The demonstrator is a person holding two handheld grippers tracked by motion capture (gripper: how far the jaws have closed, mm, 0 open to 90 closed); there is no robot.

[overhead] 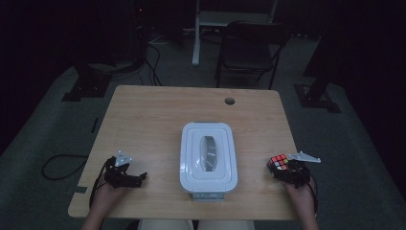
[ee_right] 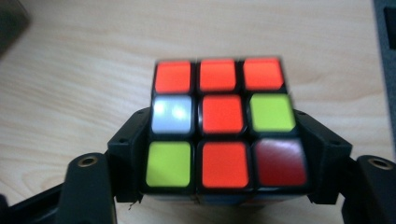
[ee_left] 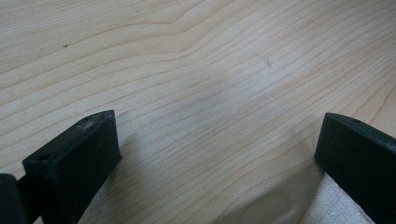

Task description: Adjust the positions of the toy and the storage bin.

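Note:
A scrambled Rubik's cube sits near the table's right edge, between the jaws of my right gripper. In the right gripper view the cube shows a mostly red-orange face with a white, two yellow-green and a dark red sticker. The right gripper has its black pads against both sides of the cube, with no gap visible. My left gripper lies low over the wood at the front left. Seen in the left gripper view, the left gripper stands open with bare wood between its jaws.
A white rectangular lidded container with a grey oval slot in its lid stands at the middle of the wooden table. A round cable hole sits near the far edge. A dark chair stands beyond the table.

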